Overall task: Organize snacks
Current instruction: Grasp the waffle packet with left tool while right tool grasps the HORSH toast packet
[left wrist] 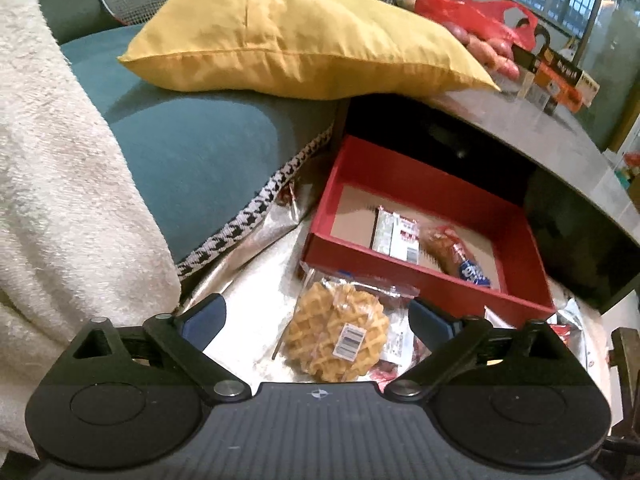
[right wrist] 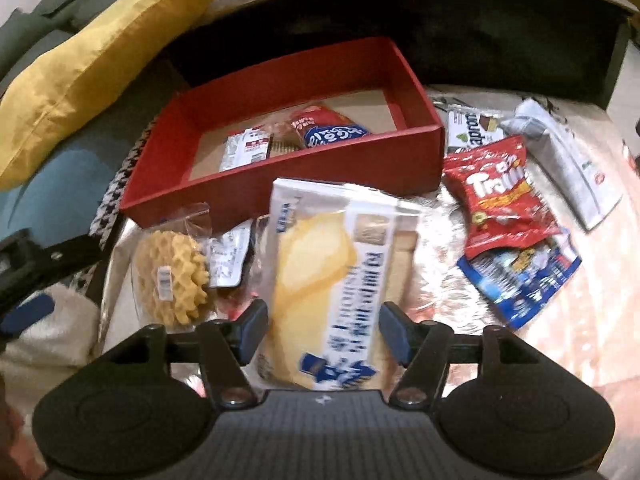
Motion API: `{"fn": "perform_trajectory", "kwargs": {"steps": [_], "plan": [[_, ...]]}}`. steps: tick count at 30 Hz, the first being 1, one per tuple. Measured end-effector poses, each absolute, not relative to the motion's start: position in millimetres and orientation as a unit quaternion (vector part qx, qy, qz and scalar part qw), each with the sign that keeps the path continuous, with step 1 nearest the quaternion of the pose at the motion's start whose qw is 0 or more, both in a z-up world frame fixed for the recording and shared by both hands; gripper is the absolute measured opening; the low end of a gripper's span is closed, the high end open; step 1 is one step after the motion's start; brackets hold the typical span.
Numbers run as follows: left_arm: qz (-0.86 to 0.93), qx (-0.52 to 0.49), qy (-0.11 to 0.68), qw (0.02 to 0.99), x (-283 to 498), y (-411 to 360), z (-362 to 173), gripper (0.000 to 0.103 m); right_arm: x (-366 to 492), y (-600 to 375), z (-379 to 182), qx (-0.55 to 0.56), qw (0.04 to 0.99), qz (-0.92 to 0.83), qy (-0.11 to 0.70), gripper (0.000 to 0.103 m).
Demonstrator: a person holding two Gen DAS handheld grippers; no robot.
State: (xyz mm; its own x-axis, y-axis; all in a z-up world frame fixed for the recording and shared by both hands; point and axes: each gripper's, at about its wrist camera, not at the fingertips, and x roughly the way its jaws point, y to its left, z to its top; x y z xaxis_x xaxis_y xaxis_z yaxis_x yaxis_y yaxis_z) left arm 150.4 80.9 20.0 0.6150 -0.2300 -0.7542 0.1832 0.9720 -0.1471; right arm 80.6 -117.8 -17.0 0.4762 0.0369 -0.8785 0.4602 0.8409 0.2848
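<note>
We count two packets already in the red box (right wrist: 280, 184), with the waffle (left wrist: 340, 336), red chip bag (right wrist: 500, 200) and others lying loose beside it. Our right tool (right wrist: 322, 334) grips the white cake packet (right wrist: 336, 280) in front of the box; our left tool (left wrist: 316, 320) hangs wide open and empty around the waffle.

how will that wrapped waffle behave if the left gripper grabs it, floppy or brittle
The waffle looks rigid and thin-ridged, so a hard squeeze would probably crack it. Its clear wrapper looks loose and glossy, so the fingers may slip or catch only film. It seems light, likely sliding on the shiny sheet if the left gripper nudges it.
</note>
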Motion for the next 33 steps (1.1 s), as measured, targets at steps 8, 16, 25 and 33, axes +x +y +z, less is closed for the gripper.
{"fn": "perform_trajectory", "kwargs": {"steps": [8, 16, 25, 33], "plan": [[-0.117, -0.005, 0.426, 0.897, 150, 83, 15, 0.101, 97, -93, -33, 0.198, 0.826, -0.164, 0.501, 0.082], [-0.131, -0.038, 0.453, 0.881, 159, 82, 3, 0.101, 81, -130, -33, 0.217, 0.829, -0.092, 0.507, 0.051], [-0.106, -0.011, 0.459, 0.882, 176, 64, -17, 0.102, 64, -144, -13, 0.193, 0.850, -0.015, 0.490, 0.027], [-0.112, 0.109, 0.474, 0.866, 176, 19, -51, 0.102, 63, -157, -12, 0.186, 0.851, 0.021, 0.491, 0.022]]}}
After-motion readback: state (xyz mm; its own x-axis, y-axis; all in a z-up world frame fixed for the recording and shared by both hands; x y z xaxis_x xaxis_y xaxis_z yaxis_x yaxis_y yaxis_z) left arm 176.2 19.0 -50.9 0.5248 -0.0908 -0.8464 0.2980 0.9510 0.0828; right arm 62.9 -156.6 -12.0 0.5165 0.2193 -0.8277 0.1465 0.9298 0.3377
